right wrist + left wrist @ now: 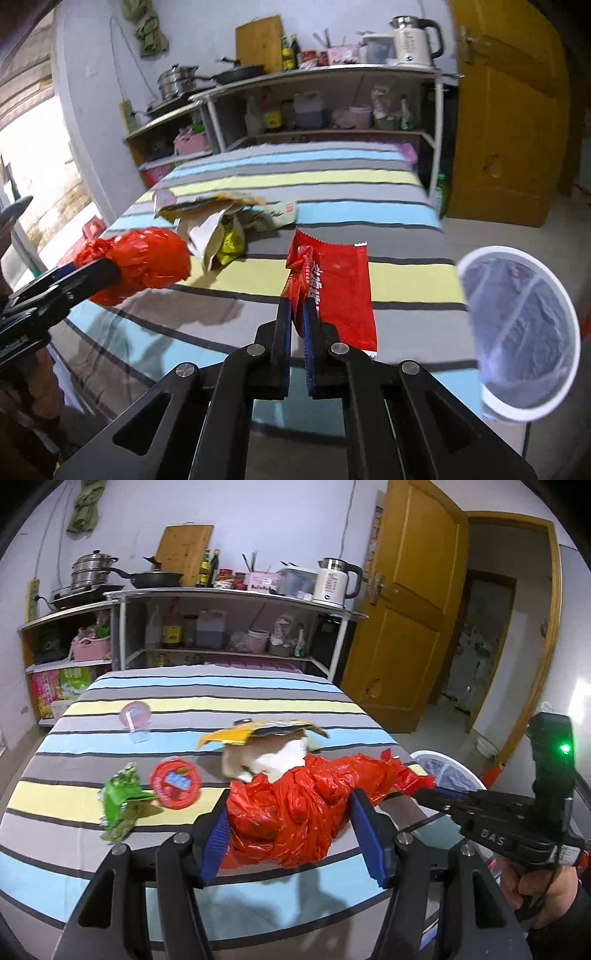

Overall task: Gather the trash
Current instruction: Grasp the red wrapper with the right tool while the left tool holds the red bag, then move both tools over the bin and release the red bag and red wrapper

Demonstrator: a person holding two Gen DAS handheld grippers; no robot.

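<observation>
The left gripper (291, 823) has its blue pads pressed against either side of a crumpled red plastic bag (295, 812), which bulges out between them and hangs just above the striped table (221, 701). From the right wrist view the same bag (144, 264) shows at 9 o'clock, a round red wad at the tip of the left gripper's fingers (99, 275).

The right gripper (297, 317) has its jaws drawn narrow, pinching the lower edge of a flat red snack wrapper (340, 291); the wrapper stands up from the grip toward 12 o'clock, over the table's near edge.

Just past the red bag, toward 12 o'clock in the left view, sits a heap of paper and a yellow packet (266, 749). At 9 o'clock from the bag lie a round red lid (175, 782) and, farther left, a green wrapper (120, 801), both flat on the cloth. A pink round item (136, 714) lies farther back at 11 o'clock.

A white-rimmed bin lined with clear plastic (521, 336) stands off the table's edge at 3 o'clock in the right view
</observation>
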